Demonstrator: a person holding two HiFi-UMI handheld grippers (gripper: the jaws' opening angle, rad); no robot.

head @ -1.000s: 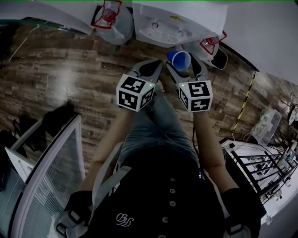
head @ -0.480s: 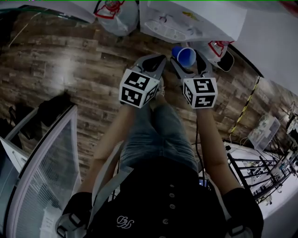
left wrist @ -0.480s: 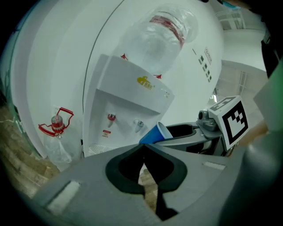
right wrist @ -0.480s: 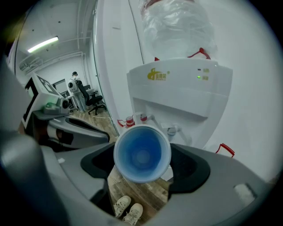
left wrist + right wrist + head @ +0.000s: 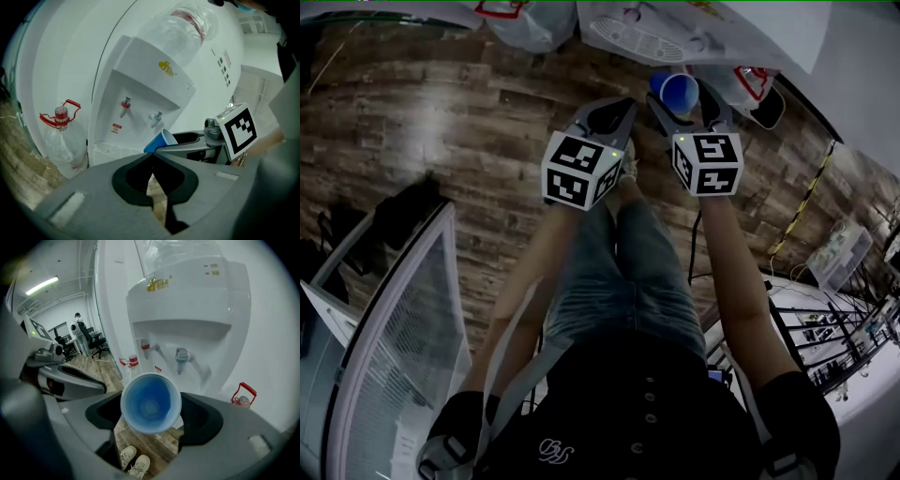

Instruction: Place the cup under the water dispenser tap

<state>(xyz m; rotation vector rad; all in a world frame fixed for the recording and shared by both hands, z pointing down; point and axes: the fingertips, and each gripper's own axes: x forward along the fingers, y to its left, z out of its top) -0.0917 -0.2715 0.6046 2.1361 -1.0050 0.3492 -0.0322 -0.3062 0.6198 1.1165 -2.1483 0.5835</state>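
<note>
A blue cup (image 5: 151,402) lies between the jaws of my right gripper (image 5: 151,405), its open mouth facing the camera. In the head view the cup (image 5: 678,91) is held just short of the white water dispenser (image 5: 675,28). The red tap (image 5: 145,345) and the blue tap (image 5: 182,356) hang above and beyond the cup. My left gripper (image 5: 153,154) is shut on nothing, to the left of the right one (image 5: 684,101). From the left gripper view the cup (image 5: 161,139) is level with the drip tray (image 5: 112,149), below the taps (image 5: 156,117).
Empty water bottles with red handles stand on the wooden floor on both sides of the dispenser (image 5: 58,126) (image 5: 243,397). A glass-topped frame (image 5: 394,319) is at my left and a wire rack (image 5: 825,337) at my right. The person's shoes (image 5: 133,460) are below.
Both grippers and the cup have moved forward, closer to the dispenser, which now sits nearer the top edge of the head view. The grip on the cup is unchanged.
</note>
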